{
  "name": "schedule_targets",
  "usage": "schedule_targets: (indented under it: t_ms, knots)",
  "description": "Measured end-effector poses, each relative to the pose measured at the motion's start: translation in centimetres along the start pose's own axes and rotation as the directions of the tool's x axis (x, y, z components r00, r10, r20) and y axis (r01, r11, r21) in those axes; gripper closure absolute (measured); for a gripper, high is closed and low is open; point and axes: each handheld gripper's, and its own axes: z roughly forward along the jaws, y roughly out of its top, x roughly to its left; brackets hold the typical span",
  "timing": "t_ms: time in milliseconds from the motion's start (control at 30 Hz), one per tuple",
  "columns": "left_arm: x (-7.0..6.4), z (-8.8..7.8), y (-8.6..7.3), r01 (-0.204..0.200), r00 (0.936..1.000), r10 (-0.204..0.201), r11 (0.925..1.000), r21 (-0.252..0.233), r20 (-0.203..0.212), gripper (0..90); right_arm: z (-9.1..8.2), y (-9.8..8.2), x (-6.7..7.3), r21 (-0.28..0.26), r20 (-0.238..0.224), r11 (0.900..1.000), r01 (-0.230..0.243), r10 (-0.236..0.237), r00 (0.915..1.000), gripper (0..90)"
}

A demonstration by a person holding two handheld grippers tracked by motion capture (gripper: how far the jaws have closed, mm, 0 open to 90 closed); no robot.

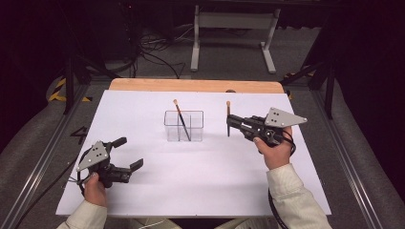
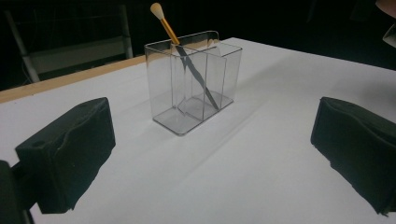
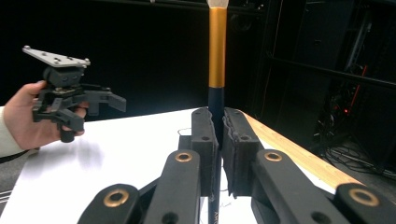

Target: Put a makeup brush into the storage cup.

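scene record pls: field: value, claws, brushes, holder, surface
right claw: shut on held brush, brush upright, bristles up
left claw: open, nothing between the jaws, low over the sheet at its left
clear holder: mid-table, upright, with compartments
brush in holder: leaning, bristles up
white sheet: covers the table, wooden edge bare at the far side
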Motion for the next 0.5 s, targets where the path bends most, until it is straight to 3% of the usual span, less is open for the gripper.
schedule_targets:
  t_ms: [500]
  knots:
    - [0.0,-0.6,-0.2,0.001,0.9999,-0.001,1.0,0.0,-0.015,0.6,3.3,1.1,0.0,0.011,-0.012,1.0,0.013,-0.013,0.9998,84.1]
